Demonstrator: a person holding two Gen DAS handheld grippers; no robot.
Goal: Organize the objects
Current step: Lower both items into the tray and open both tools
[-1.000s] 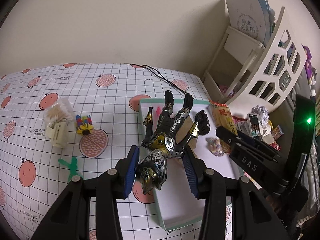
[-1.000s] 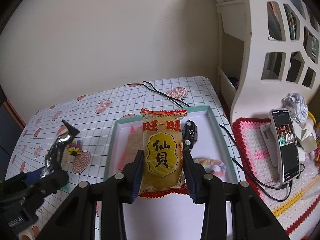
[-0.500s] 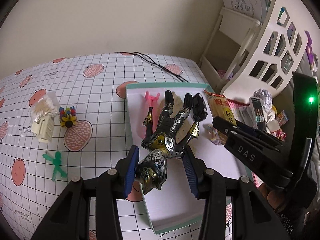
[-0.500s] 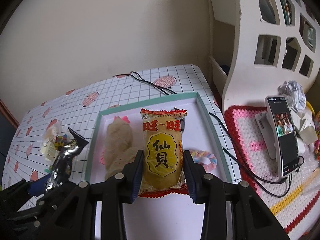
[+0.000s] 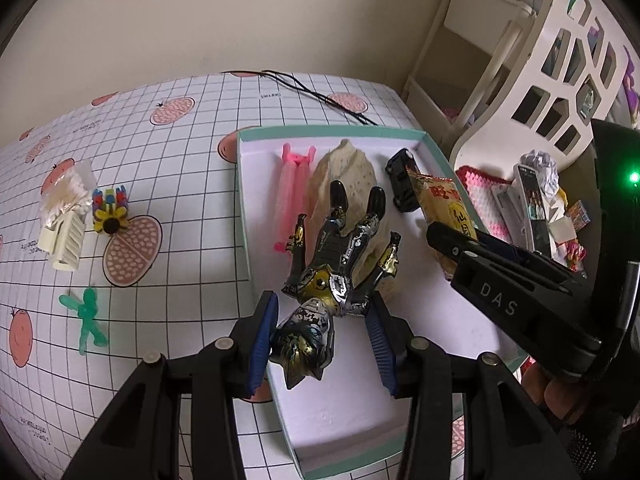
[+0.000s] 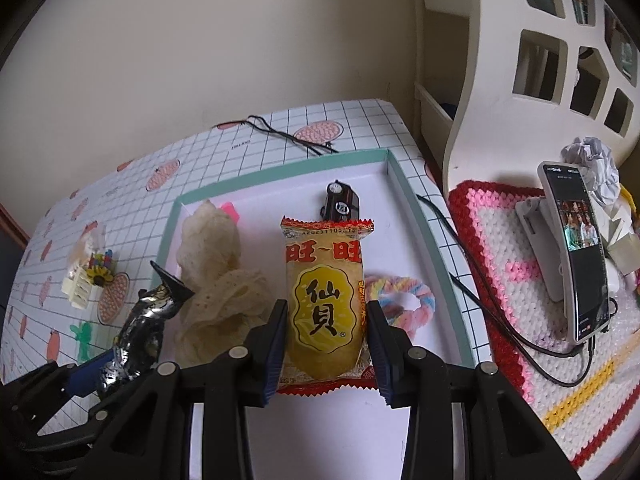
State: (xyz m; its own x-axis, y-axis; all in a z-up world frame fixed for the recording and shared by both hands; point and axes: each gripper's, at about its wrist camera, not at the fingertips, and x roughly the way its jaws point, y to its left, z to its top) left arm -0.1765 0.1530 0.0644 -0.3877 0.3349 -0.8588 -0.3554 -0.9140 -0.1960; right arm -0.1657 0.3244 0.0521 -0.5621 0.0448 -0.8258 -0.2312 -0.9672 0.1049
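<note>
Two grippers over one tray (image 5: 244, 184): left gripper (image 5: 322, 344) clamps one figure (image 5: 332, 264) by its head; right gripper (image 6: 326, 350) clamps one snack packet (image 6: 324, 300). Tray holds one car (image 6: 342, 204), one ring (image 6: 404, 300), one cloth (image 6: 212, 264).

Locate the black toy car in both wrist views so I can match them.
Left wrist: black toy car lies in the tray's far right part, just behind the snack packet.
Right wrist: black toy car lies just beyond the packet's top edge.
Shared landmark: the teal-rimmed tray.
</note>
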